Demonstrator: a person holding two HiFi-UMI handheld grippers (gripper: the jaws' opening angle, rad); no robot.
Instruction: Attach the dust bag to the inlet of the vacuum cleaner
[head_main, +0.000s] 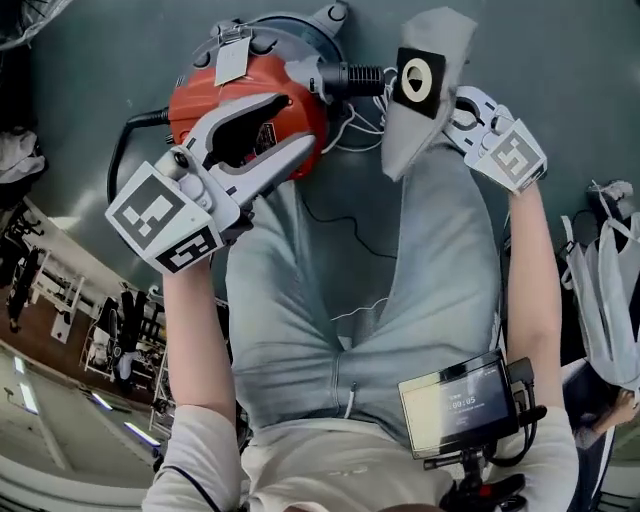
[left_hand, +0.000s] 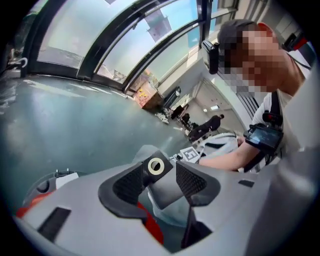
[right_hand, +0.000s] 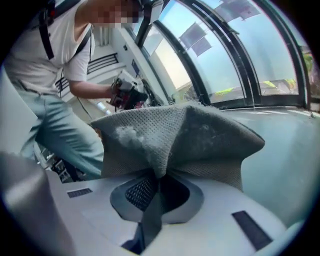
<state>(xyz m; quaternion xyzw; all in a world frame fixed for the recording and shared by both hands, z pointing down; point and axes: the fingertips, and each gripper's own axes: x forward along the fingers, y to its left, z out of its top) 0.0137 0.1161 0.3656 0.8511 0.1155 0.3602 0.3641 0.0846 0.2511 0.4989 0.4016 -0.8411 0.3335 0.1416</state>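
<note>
A small lit screen (head_main: 458, 402) is worn at the waist — a white bag (head_main: 605, 290) is seen against the grey-green floor (head_main: 90, 70).

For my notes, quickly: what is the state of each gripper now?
Left gripper: open, holding nothing.
Right gripper: closed on the dust bag.

Cloth, plastic and a dull sheen

The bag (right_hand: 175, 140) is coarse grey woven cloth, fuzzy with dust; its collar (head_main: 418, 80) is flat matt black with a smooth pale ring. The vacuum (head_main: 195, 105) is glossy red plastic, its inlet (head_main: 360, 78) ribbed black. The left tool (left_hand: 160, 182) and right tool (right_hand: 157, 184) are matt grey plastic with black cross-hatched pads (left_hand: 126, 184). The floor (head_main: 120, 60) is smooth and faintly shiny.
</note>
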